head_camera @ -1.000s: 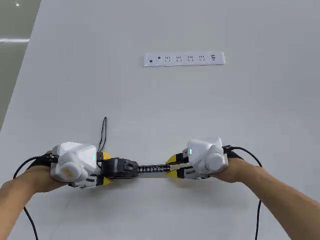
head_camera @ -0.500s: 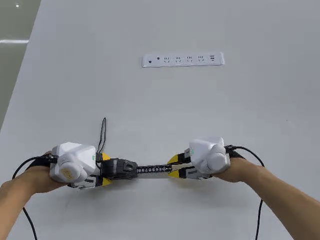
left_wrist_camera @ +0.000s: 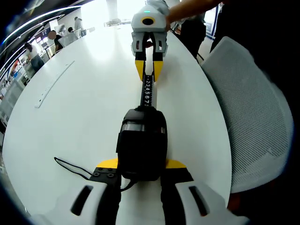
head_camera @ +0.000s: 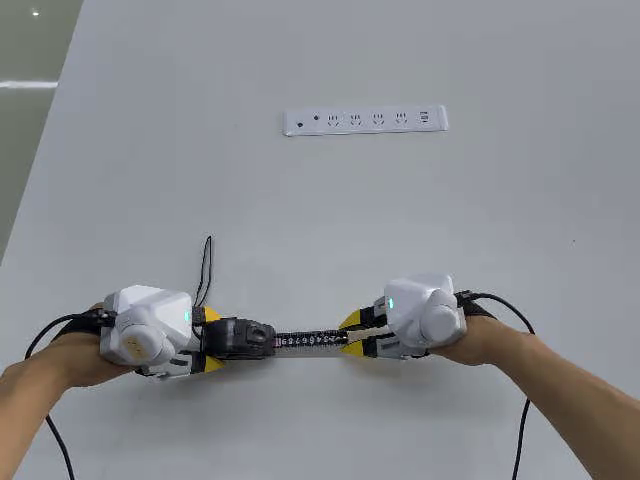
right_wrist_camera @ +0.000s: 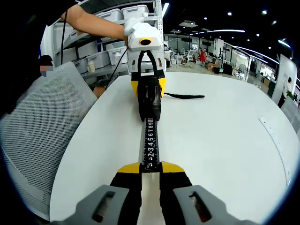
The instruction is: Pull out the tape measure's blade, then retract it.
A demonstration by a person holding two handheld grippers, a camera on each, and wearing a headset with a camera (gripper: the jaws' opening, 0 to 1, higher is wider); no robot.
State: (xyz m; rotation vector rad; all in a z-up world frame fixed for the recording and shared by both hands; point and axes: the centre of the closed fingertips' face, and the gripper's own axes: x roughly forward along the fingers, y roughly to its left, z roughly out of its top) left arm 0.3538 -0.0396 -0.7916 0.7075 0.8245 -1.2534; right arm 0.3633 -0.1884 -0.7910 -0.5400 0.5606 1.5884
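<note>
In the head view, near the front edge of the tabletop (head_camera: 300,220), our left gripper (head_camera: 214,338) clamps the tape measure (head_camera: 240,338) while our right gripper (head_camera: 350,335) pinches its blade (head_camera: 310,340), drawn out a short way. In the left gripper view the tape measure sits squarely between the jaws. In the right gripper view the numbered blade runs straight. If our pinch loosens, the blade may snap back uncontrolled.

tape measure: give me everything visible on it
The tape measure, a boxy black plastic-looking case, sits low over the white table, clamped in the left gripper. Its dark blade with white numerals runs out straight a short way, its end pinched by the right gripper. A thin black strap trails from the case across the table.
</note>
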